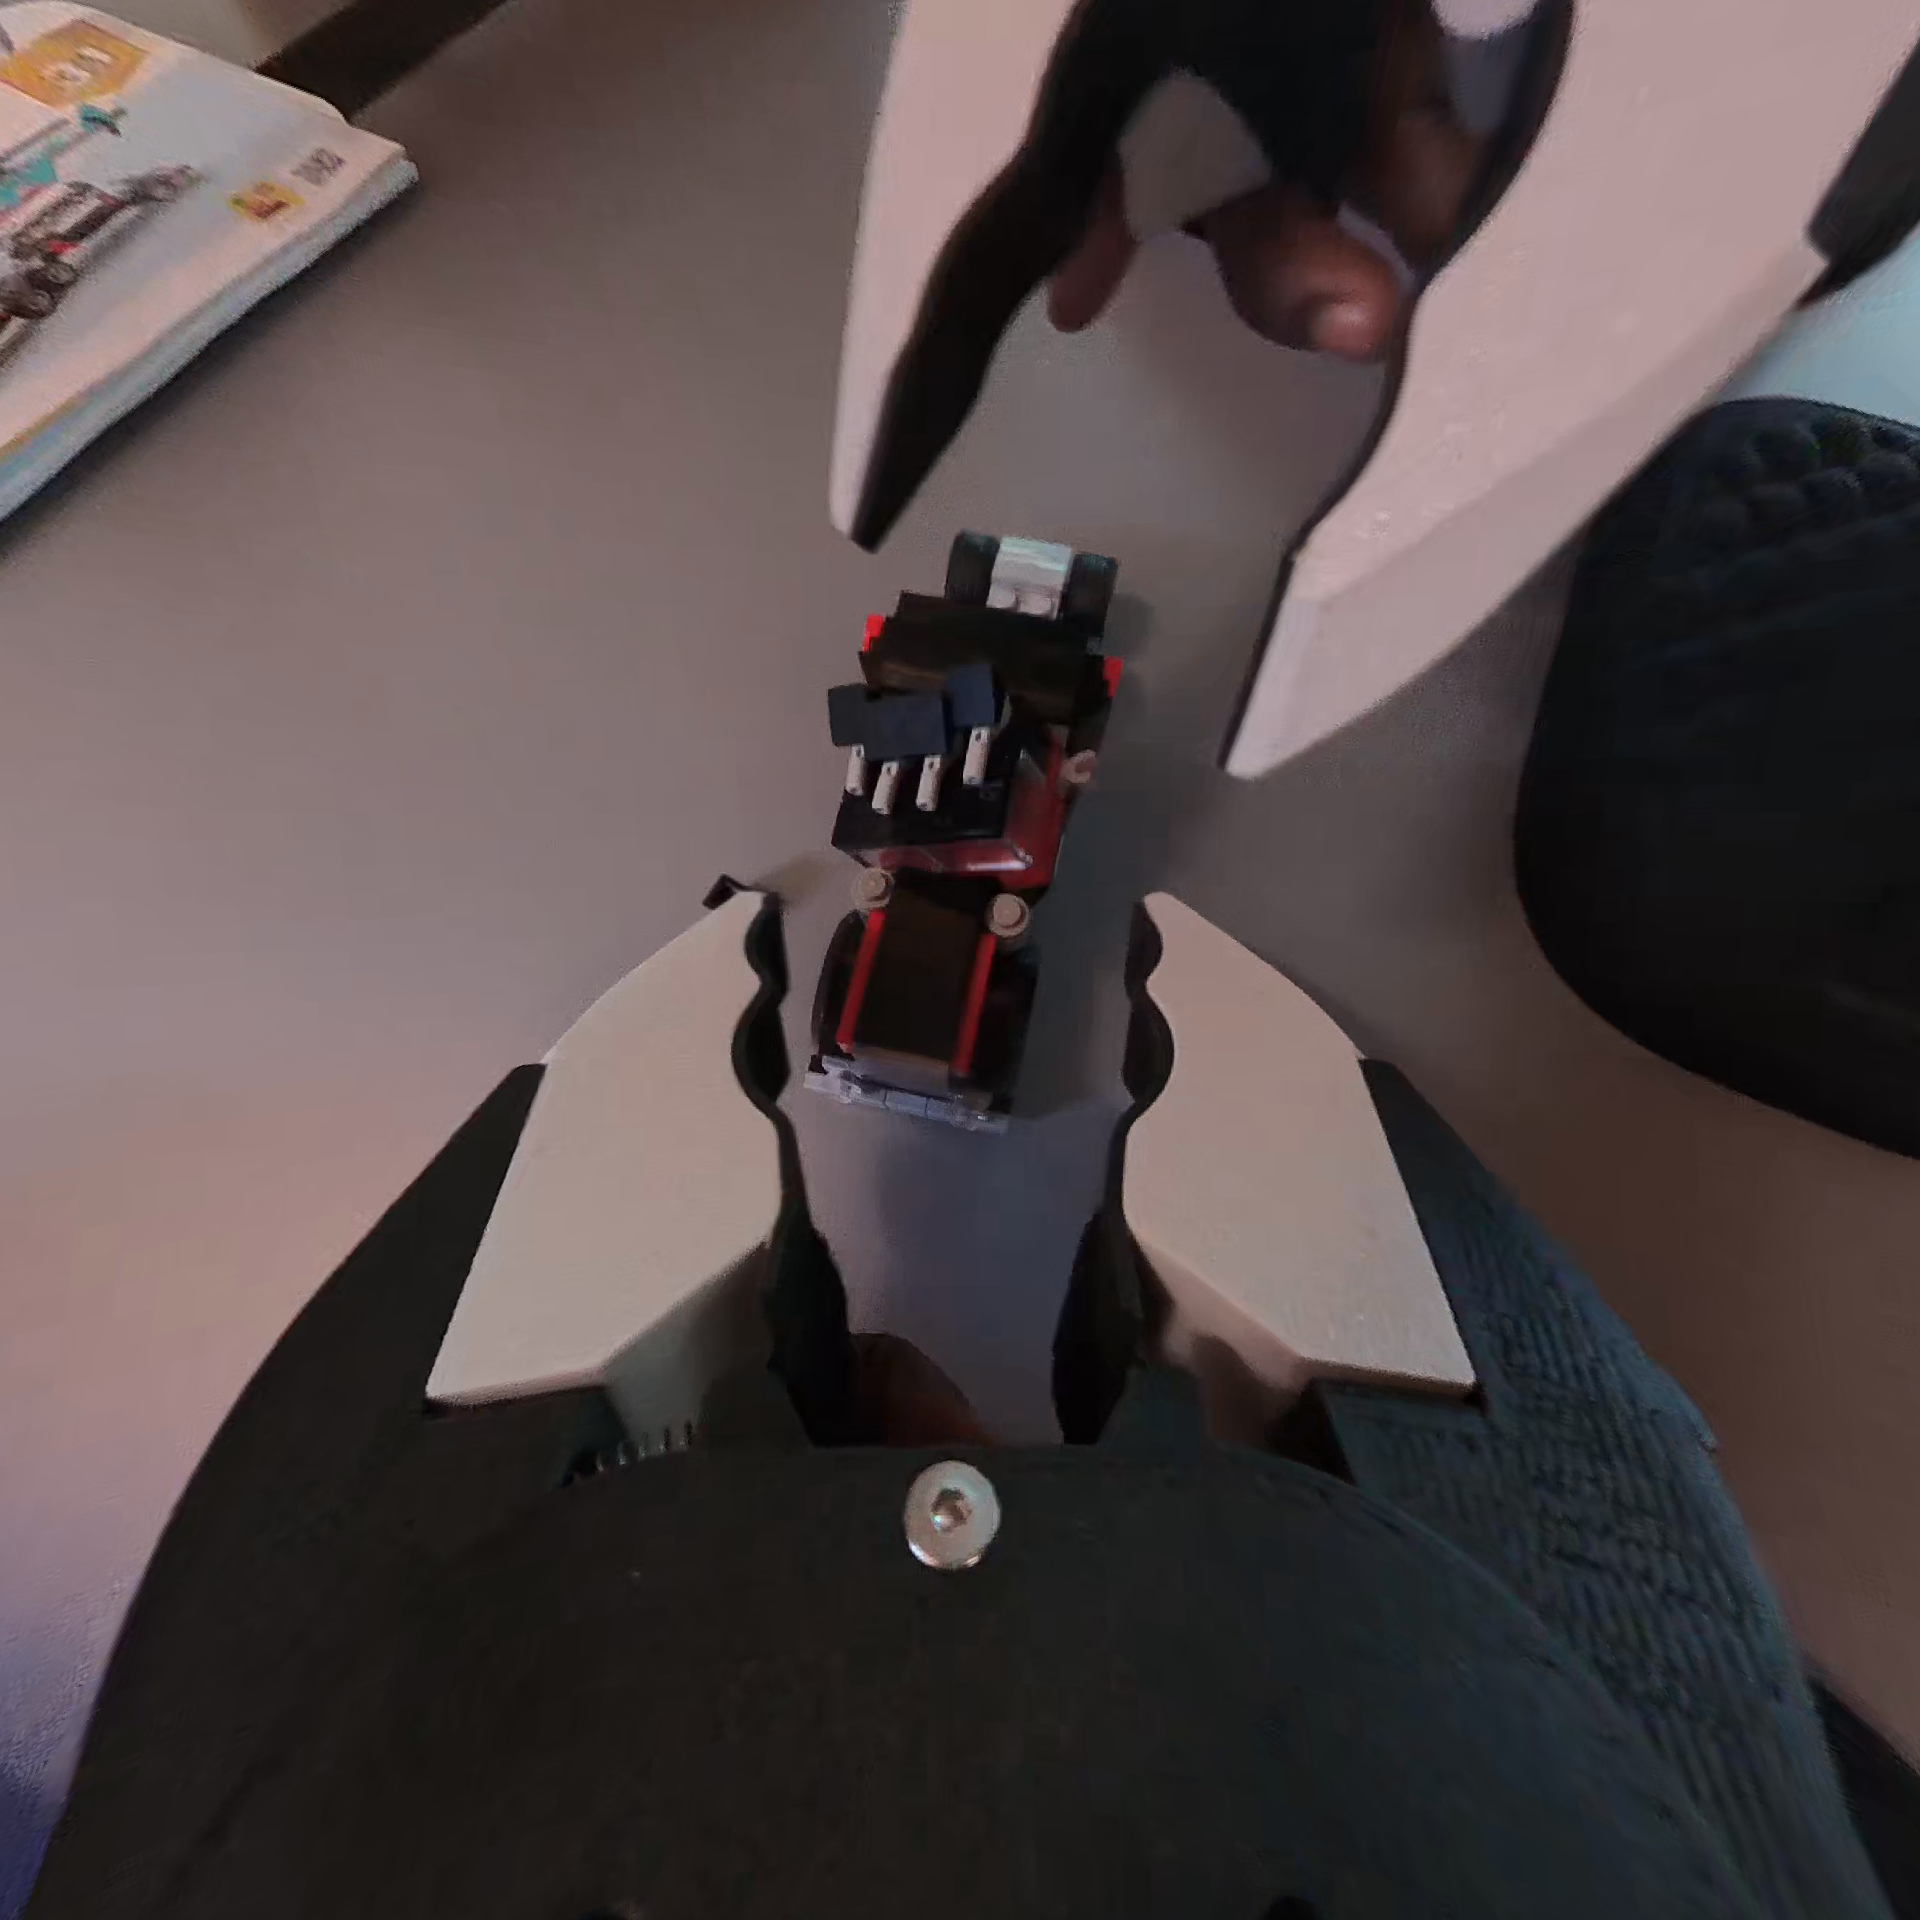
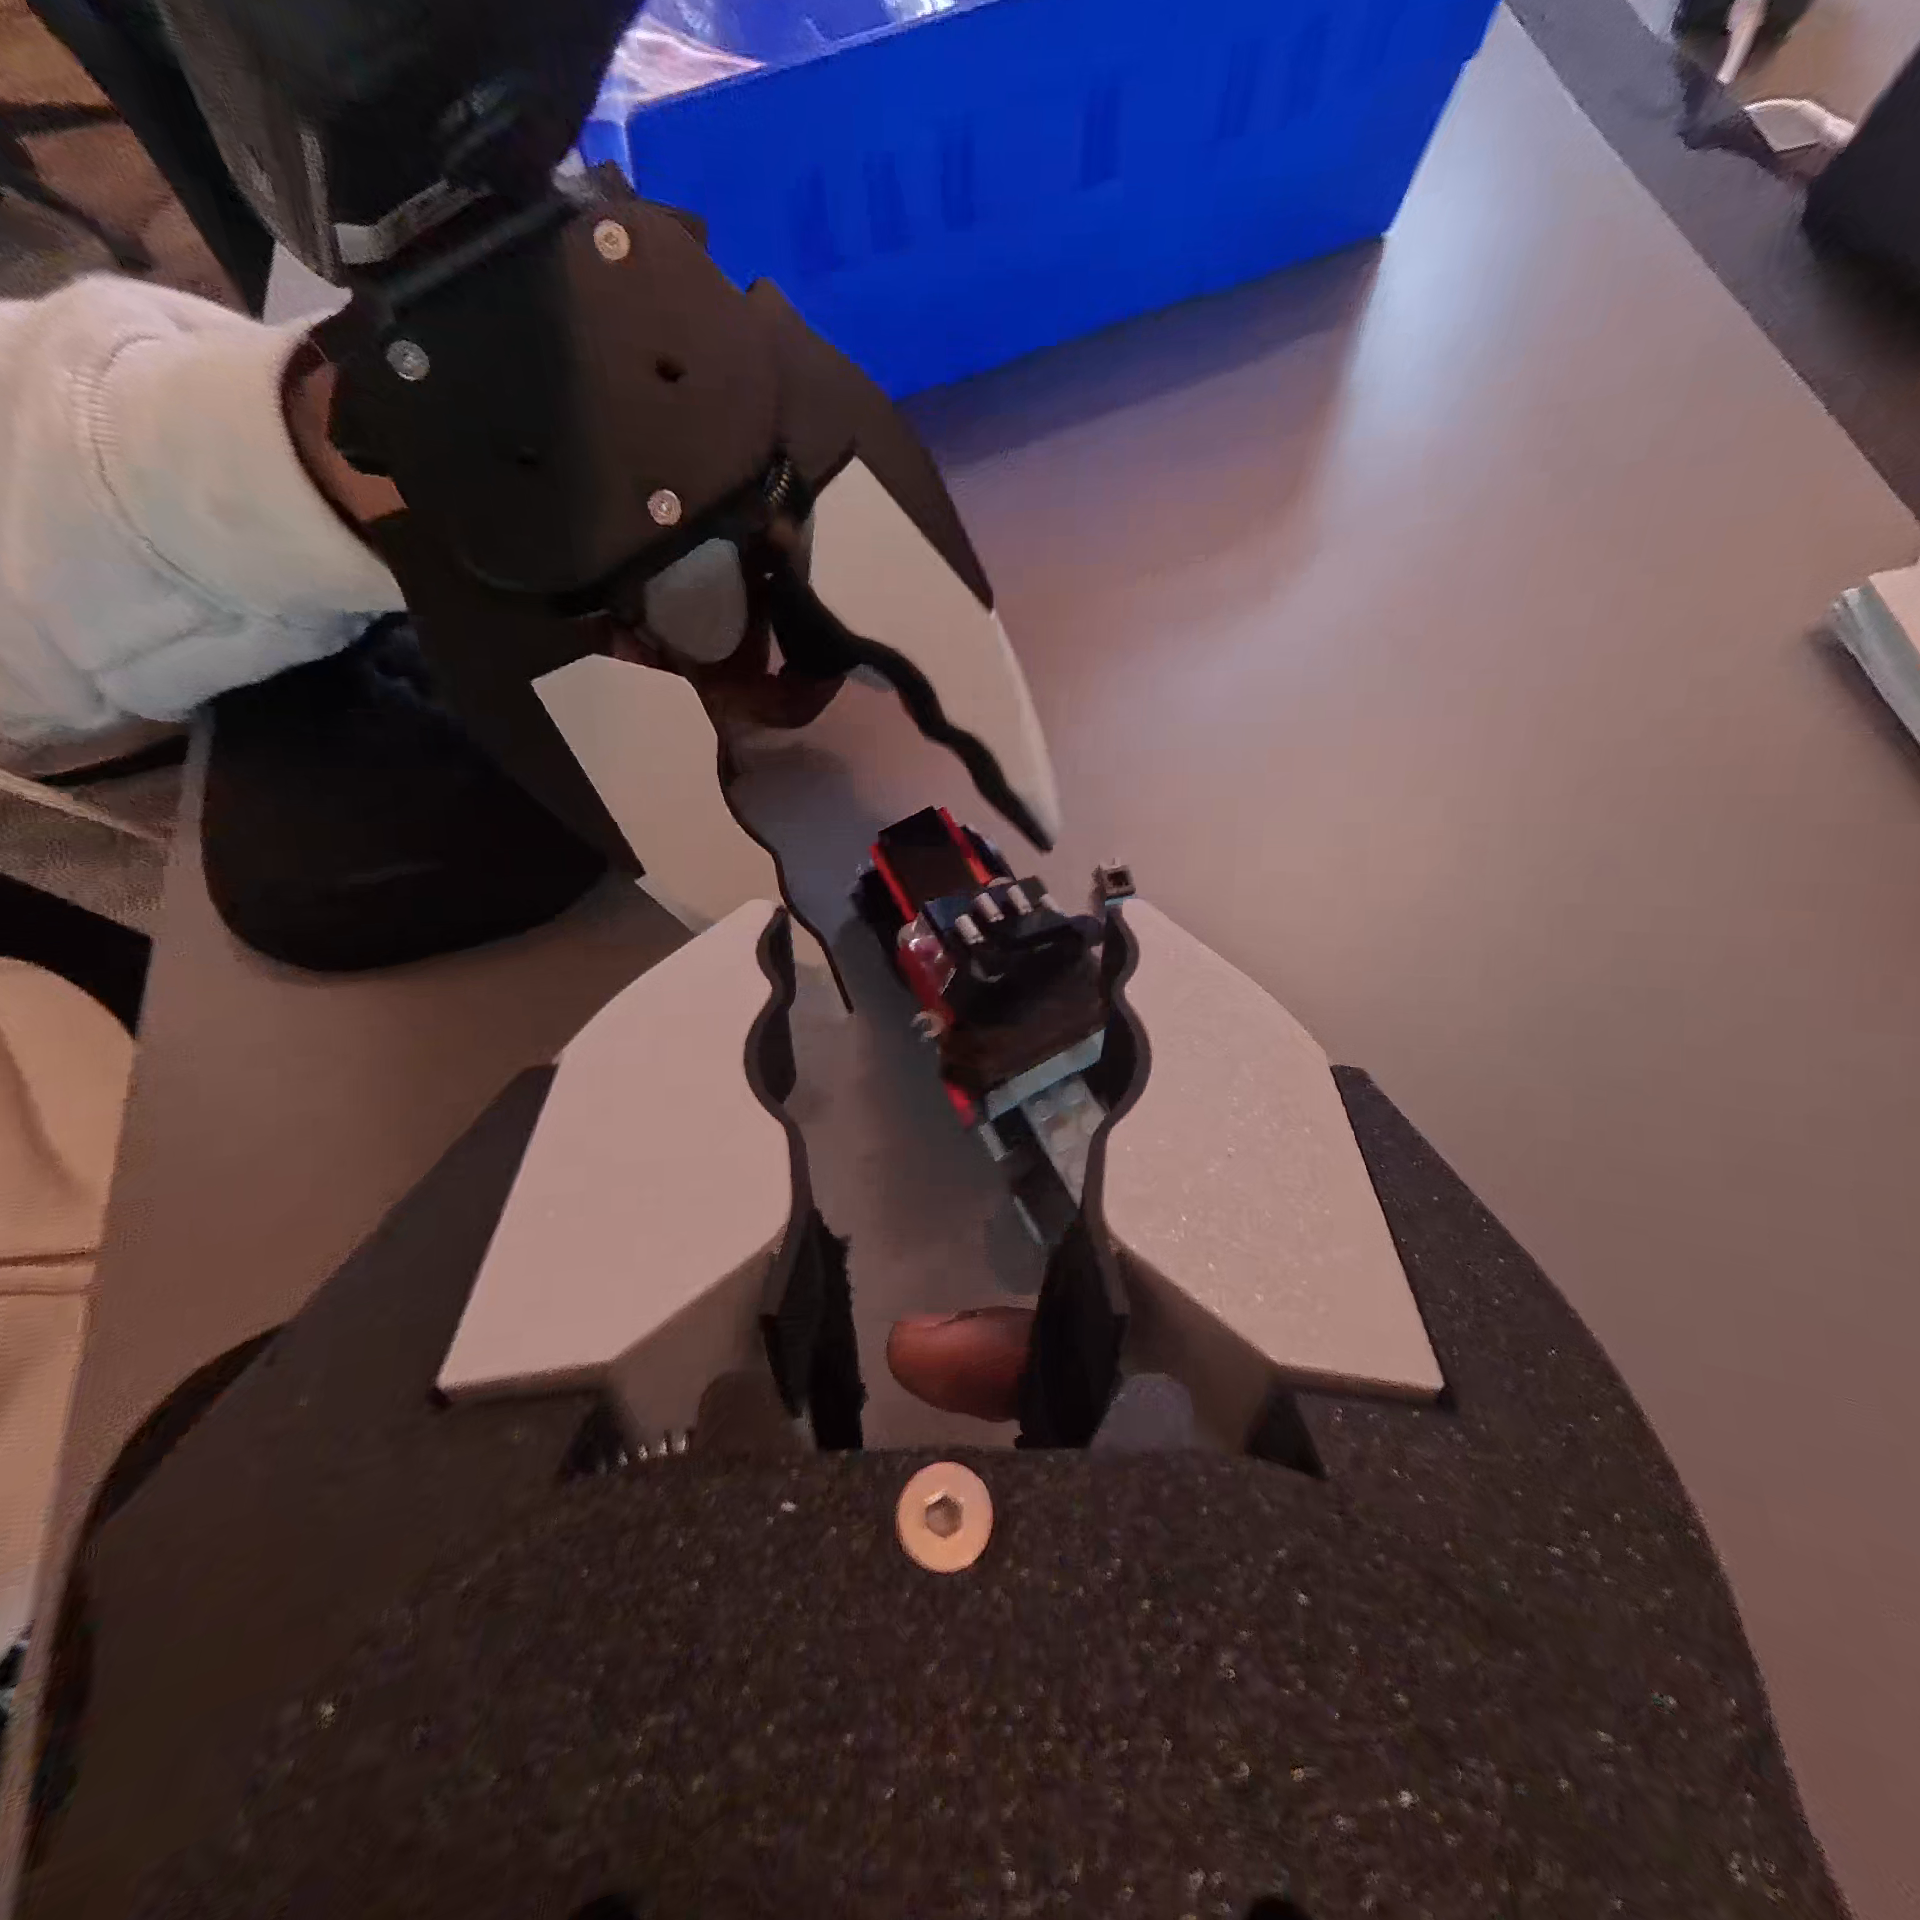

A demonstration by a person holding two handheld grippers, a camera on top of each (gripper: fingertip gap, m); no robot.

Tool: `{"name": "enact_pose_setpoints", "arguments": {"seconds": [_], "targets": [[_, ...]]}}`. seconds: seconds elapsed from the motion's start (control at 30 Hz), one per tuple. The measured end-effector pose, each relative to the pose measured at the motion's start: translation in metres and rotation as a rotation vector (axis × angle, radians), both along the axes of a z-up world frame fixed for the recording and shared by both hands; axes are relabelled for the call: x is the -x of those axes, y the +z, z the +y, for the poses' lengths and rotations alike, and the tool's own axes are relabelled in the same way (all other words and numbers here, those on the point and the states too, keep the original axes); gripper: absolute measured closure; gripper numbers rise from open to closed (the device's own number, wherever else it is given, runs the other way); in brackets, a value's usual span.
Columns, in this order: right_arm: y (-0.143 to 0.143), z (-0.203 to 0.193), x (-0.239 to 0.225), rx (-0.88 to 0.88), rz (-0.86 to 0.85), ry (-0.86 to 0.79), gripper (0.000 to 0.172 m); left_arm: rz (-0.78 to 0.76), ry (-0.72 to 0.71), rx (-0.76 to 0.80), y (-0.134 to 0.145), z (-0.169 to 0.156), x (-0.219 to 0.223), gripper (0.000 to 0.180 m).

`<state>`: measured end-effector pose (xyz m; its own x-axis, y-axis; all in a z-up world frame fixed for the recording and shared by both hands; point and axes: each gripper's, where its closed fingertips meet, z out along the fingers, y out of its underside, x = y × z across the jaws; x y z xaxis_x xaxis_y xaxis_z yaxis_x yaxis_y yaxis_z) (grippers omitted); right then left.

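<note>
Tools face each other over a small brick-built car (image 1: 951, 831), black with red trim, which stands on the grey counter (image 1: 416, 727). The left tool (image 1: 951, 914) is spread wide; the car's front end sits between its fingers with clear gaps on both sides, gripped by neither. The right tool (image 2: 951, 925) is also wide: the car's rear lies against its right finger (image 2: 1127, 997), while the left finger stands well apart. A booklet (image 1: 156, 229) lies at the counter's far left in the left wrist view, a blue bin (image 2: 1039, 177) sits behind the left tool, and a black cap (image 1: 1745, 748) rests beside the car.
</note>
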<state>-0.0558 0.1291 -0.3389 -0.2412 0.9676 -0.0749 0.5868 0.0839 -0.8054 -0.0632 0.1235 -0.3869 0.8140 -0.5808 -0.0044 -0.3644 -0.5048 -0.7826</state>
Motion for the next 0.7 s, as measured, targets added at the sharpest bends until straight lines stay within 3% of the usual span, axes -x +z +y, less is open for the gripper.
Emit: {"name": "enact_pose_setpoints", "arguments": {"seconds": [0.2, 0.3, 0.63, 0.7], "targets": [[-0.027, 0.001, 0.01, -0.049, 0.008, 0.071, 0.114, 0.1, -0.003, 0.005, -0.021, -0.003, 0.01, 0.135], [-0.027, 0.006, 0.007, -0.149, 0.059, 0.069, 0.131, 0.099, -0.007, 0.003, -0.021, -0.004, 0.009, 0.135], [-0.022, 0.003, -0.003, -0.339, 0.116, 0.162, 0.137, 0.068, 0.021, 0.013, -0.021, -0.004, 0.006, 0.135], [-0.02, 0.012, -0.003, -0.381, 0.125, 0.124, 0.148, 0.042, 0.036, 0.024, -0.021, -0.003, 0.005, 0.135]]}}
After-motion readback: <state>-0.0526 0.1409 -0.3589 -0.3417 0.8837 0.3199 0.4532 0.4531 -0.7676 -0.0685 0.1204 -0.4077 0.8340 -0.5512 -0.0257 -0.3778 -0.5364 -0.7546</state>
